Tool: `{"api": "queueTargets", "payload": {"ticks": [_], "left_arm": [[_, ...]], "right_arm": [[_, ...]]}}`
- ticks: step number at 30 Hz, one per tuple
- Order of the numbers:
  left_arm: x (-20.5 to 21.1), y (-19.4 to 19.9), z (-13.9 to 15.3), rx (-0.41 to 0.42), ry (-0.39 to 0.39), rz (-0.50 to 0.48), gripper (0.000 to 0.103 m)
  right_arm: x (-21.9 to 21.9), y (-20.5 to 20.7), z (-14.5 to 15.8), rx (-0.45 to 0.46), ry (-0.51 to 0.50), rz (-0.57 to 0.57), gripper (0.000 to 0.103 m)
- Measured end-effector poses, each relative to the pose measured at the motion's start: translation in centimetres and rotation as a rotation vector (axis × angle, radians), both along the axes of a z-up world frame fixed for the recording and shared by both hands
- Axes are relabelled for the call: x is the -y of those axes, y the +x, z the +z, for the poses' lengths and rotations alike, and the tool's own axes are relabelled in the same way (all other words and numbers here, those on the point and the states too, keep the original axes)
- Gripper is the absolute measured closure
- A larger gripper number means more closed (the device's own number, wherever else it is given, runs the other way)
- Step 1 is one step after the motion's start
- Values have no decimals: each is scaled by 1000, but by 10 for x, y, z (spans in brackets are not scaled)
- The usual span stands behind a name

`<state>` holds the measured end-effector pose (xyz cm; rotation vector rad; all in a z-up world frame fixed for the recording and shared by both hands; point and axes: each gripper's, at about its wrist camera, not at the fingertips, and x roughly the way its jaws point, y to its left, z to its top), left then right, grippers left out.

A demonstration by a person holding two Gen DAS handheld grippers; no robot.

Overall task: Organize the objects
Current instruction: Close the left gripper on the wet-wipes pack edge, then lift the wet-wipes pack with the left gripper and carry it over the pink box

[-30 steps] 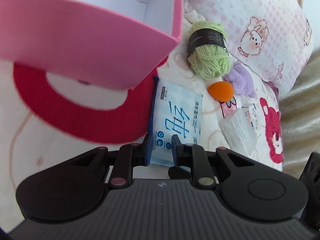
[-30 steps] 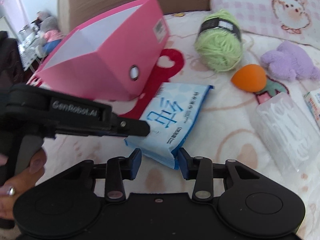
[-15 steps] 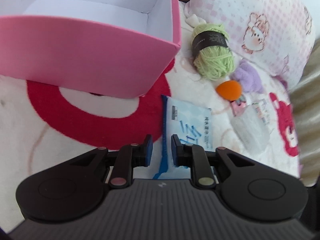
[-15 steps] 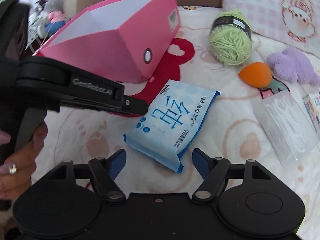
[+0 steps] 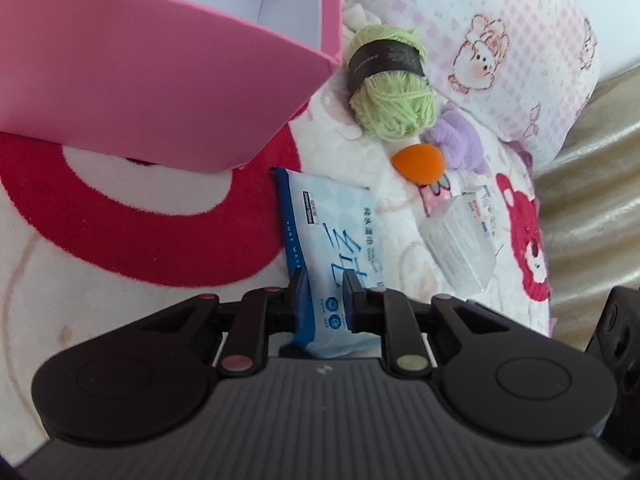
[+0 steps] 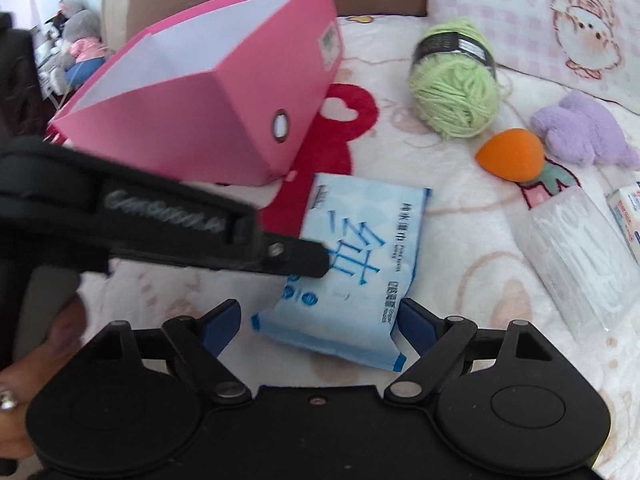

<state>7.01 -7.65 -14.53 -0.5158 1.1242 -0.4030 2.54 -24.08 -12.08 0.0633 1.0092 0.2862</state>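
Observation:
A blue pack of wet wipes (image 5: pixel 336 252) (image 6: pixel 352 264) lies on the blanket in front of an open pink box (image 5: pixel 160 76) (image 6: pixel 208 92). My left gripper (image 5: pixel 323 296) has its jaws narrowly apart over the pack's near left edge; in the right wrist view its tip (image 6: pixel 296 258) rests on the pack. Whether it grips the pack is unclear. My right gripper (image 6: pixel 320 320) is wide open, its blue pads either side of the pack's near end.
Green yarn (image 6: pixel 456 80), an orange sponge (image 6: pixel 510 156), a purple plush (image 6: pixel 580 128) and a clear packet (image 6: pixel 576 256) lie to the right. A checked pillow (image 5: pixel 500 40) is behind them. A plush toy (image 6: pixel 80 44) sits far left.
My right gripper opened and let go of the wipes pack, which now lies on the blanket. My left gripper moved right and down onto the pack's edge.

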Motion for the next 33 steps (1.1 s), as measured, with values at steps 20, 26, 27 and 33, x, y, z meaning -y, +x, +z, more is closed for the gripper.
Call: {"api": "queueTargets", "payload": {"ticks": [20,26,27,33], "left_arm": [[15,-15,7,39,66,-37,82],[15,-18,14,16,68,-60,82],[17,-18,15,10,83,-73,82],[19,-26,30,5,113,-109,82]], "right_arm": [[0,-17,8,76,-32,5,38],[-3,-25,16,78,-44,32,38],[-3,-26,18,77,-43,39,39],[-4,-36,29,77,-22,40,39]]}}
